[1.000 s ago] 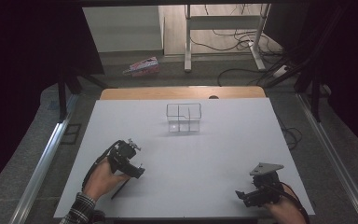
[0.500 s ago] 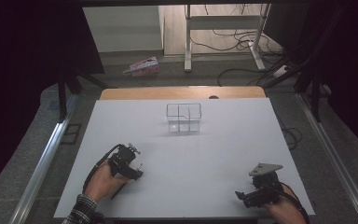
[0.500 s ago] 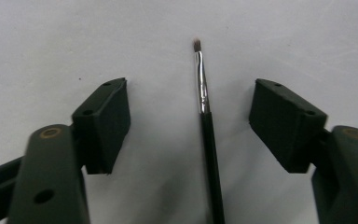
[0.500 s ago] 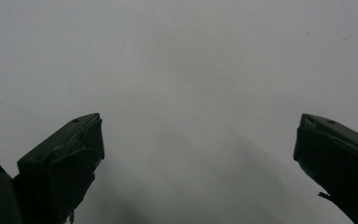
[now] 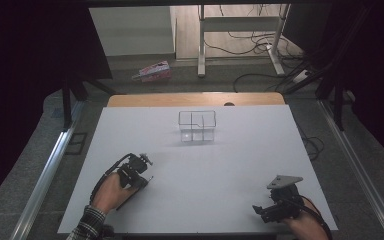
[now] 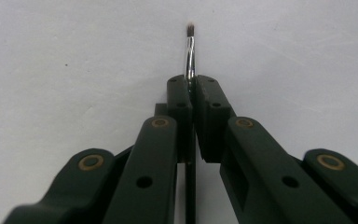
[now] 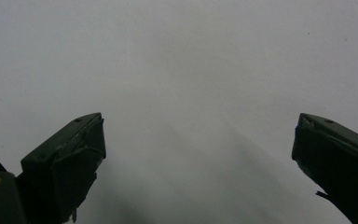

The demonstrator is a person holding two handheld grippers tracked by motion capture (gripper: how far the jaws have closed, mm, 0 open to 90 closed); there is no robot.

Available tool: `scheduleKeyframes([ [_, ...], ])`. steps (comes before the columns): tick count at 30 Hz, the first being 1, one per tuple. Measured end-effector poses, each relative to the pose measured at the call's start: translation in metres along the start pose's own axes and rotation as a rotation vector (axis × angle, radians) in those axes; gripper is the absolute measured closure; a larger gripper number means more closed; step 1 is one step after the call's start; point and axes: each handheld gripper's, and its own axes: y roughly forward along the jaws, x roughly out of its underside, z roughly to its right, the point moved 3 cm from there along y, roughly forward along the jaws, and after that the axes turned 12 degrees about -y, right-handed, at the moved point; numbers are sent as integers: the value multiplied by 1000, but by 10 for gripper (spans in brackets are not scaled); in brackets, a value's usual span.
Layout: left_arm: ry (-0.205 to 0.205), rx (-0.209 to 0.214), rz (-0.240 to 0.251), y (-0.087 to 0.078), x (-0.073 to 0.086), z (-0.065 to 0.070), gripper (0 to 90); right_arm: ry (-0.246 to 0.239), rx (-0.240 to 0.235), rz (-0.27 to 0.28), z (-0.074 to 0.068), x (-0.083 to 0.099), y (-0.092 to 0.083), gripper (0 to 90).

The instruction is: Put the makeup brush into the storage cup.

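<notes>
A thin brush (image 6: 189, 51) with a silver ferrule and a dark bristle tip lies on the white table (image 5: 230, 165). My left gripper (image 6: 193, 81) has just been closing on it and now pinches it behind the ferrule, with the black handle running back under the jaws. In the high view the left gripper (image 5: 141, 176) sits at the table's near left, and the brush (image 5: 129, 196) slants toward the front edge. At the near right my right gripper (image 5: 261, 212) rests low over bare table. Its jaws (image 7: 196, 140) stand wide apart with nothing between them.
A small clear box (image 5: 196, 125) divided into compartments stands at the middle of the table's far half. A wooden strip (image 5: 195, 99) edges the far side. Cables and a pink packet (image 5: 152, 71) lie on the floor beyond.
The left gripper's jaws have come together on the brush. Both hands have kept their places.
</notes>
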Motion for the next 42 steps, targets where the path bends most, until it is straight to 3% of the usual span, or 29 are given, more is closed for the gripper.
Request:
scheduleKeyframes([
  [6,-15,35,28,0,3,-4,861,4,0,3,0,0,0,27],
  [18,-27,46,59,-6,6,-7,861,2,2,9,1,0,-1,21],
  [42,-27,92,216,-39,0,-5,860,4,7,30,2,-1,-2,5],
])
